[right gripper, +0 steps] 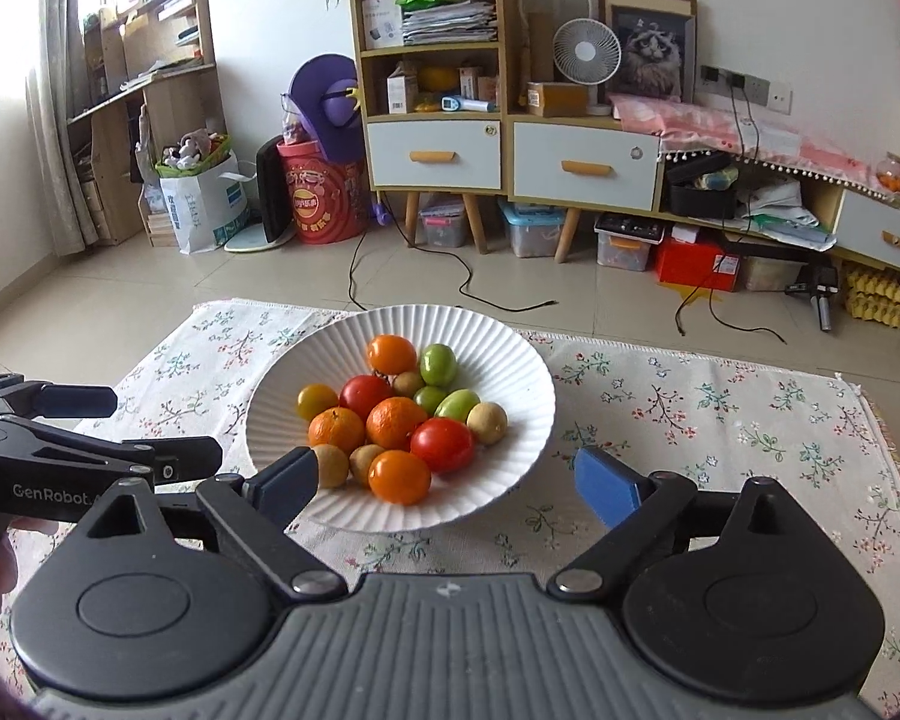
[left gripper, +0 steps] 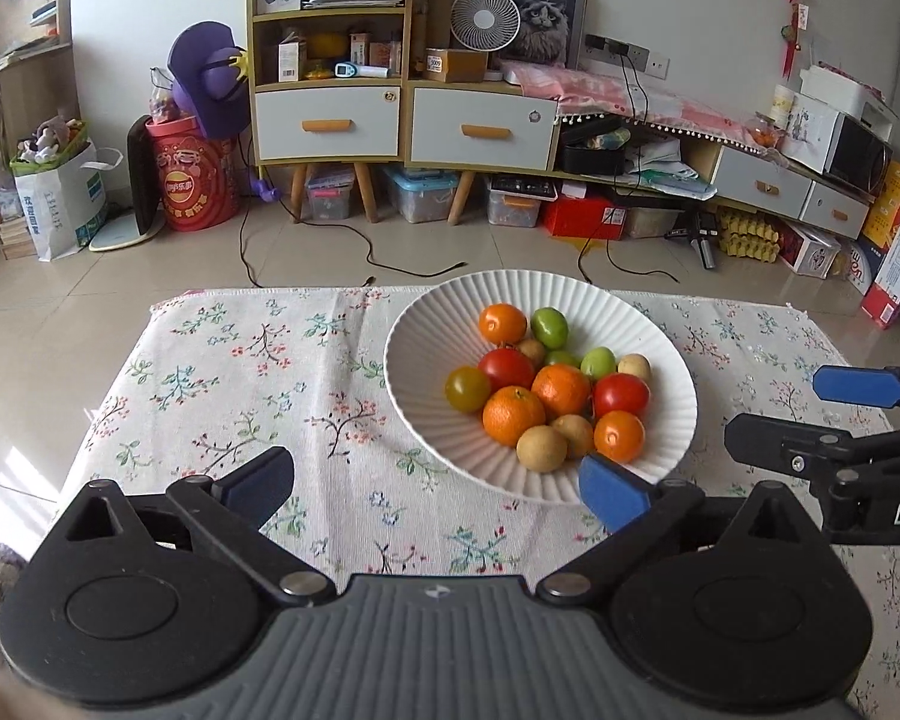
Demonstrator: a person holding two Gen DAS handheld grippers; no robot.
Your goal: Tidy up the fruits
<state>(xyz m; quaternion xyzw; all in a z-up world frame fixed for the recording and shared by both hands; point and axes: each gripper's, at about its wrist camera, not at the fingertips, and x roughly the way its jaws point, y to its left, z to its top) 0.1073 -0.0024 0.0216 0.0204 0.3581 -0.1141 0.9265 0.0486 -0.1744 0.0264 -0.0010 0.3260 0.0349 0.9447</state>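
Floral cloth, heaped fruit bowl (ribbed white)

We see a white ribbed bowl sitting upright on the floral cloth, and all our fruits piled together inside it: orange mandarins, red tomatoes, one yellowish tomato, green plums and small tan round ones, touching.

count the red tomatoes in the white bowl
2. One red tomato sits near the middle of the bowl, the other toward the near right. Others could hide under the pile.
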